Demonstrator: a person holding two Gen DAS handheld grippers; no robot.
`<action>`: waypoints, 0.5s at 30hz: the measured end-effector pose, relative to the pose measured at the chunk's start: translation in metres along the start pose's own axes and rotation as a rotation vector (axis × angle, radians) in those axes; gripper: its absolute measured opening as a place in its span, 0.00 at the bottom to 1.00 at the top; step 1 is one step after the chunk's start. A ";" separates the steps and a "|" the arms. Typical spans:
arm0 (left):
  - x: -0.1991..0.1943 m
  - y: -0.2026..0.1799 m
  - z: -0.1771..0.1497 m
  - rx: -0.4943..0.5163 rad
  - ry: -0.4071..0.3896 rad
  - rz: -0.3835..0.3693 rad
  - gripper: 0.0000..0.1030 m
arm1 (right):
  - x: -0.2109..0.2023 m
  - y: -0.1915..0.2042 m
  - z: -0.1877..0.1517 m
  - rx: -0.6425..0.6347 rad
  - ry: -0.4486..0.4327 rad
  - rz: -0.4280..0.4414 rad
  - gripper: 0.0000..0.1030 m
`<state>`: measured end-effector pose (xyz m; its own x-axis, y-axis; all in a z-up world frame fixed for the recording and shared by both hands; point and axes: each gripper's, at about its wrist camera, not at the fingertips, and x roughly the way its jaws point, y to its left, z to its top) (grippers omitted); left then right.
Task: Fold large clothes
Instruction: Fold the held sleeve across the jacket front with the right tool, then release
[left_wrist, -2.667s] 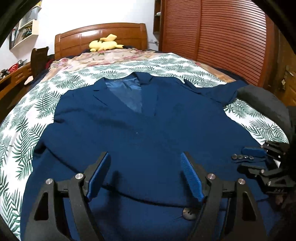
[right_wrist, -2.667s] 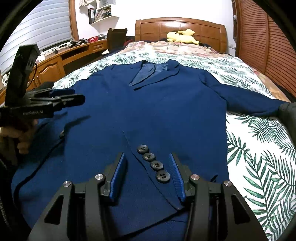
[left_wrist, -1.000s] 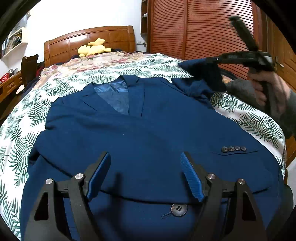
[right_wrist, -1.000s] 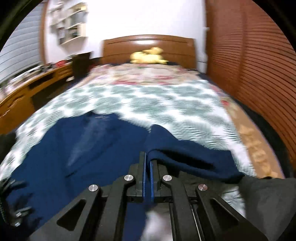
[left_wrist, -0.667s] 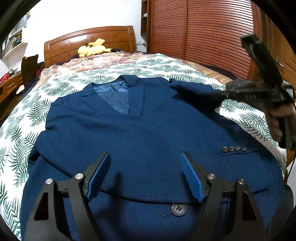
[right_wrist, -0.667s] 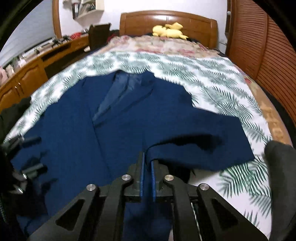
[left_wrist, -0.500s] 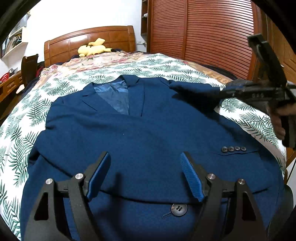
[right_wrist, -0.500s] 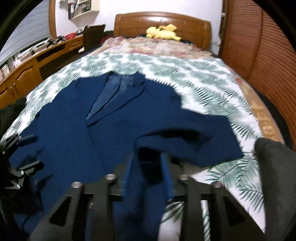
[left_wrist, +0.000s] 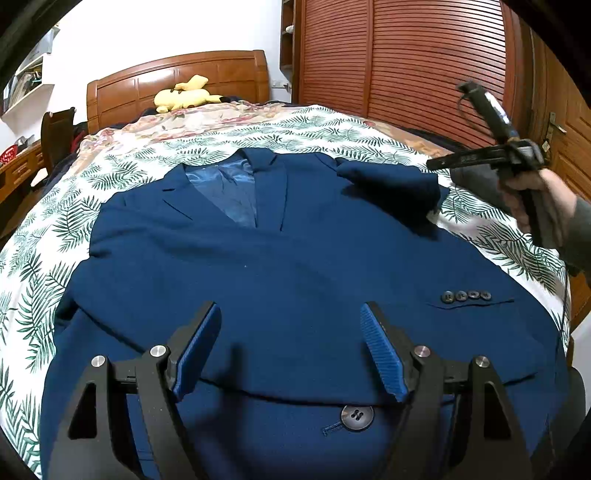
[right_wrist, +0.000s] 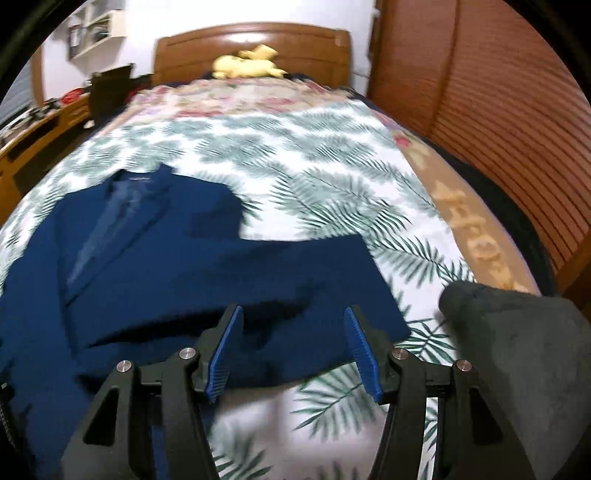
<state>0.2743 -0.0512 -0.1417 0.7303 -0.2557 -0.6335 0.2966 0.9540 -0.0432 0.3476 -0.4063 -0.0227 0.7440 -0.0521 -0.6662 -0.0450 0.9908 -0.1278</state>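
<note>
Leaf-print bed (left_wrist: 140, 162) carrying a navy jacket (left_wrist: 280, 266) lying flat, left gripper (left_wrist: 290, 347) hovering over its hem, jaws wide, holding nothing, right gripper (right_wrist: 293, 347) hanging above its folded sleeve (right_wrist: 303, 273), jaws spread empty, grey cushion (right_wrist: 517, 332) sitting beside the jacket.

Navy jacket (left_wrist: 295, 280) lies spread on the leaf-print bed (left_wrist: 122, 173).

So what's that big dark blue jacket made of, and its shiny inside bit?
The dark blue suit jacket looks like matte woven suit cloth, maybe wool blend: no shine. The light blue lining at the collar looks satiny, catching light with streaks.
</note>
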 end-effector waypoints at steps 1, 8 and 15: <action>0.000 0.000 0.000 0.001 0.000 -0.001 0.76 | 0.008 -0.005 0.001 0.015 0.013 -0.012 0.57; 0.001 -0.001 0.000 0.004 0.000 -0.004 0.76 | 0.059 -0.032 0.009 0.106 0.101 -0.069 0.57; 0.001 -0.002 0.000 0.004 0.001 -0.003 0.76 | 0.082 -0.039 0.006 0.133 0.156 -0.088 0.59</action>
<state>0.2743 -0.0529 -0.1423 0.7289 -0.2587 -0.6339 0.3015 0.9525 -0.0420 0.4145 -0.4481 -0.0679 0.6288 -0.1471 -0.7635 0.1113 0.9889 -0.0989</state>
